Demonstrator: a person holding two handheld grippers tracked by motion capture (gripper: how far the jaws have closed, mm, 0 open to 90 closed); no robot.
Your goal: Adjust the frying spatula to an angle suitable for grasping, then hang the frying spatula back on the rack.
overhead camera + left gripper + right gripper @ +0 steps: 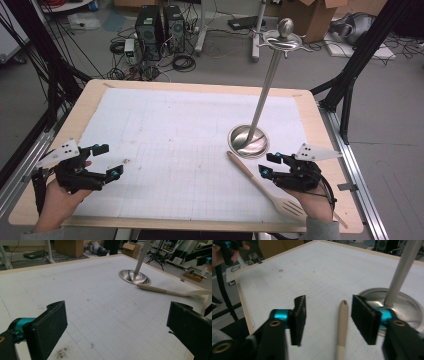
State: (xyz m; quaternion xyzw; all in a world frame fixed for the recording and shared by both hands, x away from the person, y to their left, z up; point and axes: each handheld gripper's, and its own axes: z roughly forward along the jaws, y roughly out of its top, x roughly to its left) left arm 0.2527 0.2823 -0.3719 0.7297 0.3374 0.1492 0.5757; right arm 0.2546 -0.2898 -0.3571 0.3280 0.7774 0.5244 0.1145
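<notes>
The right gripper [265, 164] hovered with its fingers [365, 318] spread apart over the wooden spatula [262, 186] lying free on the counter [90, 97], its handle tip just beside the metal stand [248, 141], while the left gripper [109, 161] also stood open, holding nothing.

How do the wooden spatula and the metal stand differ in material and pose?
The wooden spatula is pale wood; the metal stand is shiny steel. The spatula lies flat on the table mat; the stand's pole rises upright from a round dished base. The spatula ends in a slotted blade near the right gripper; the stand ends in a ball knob with hooks. Both sit on the table's right side, the spatula's handle tip close to the base.
</notes>
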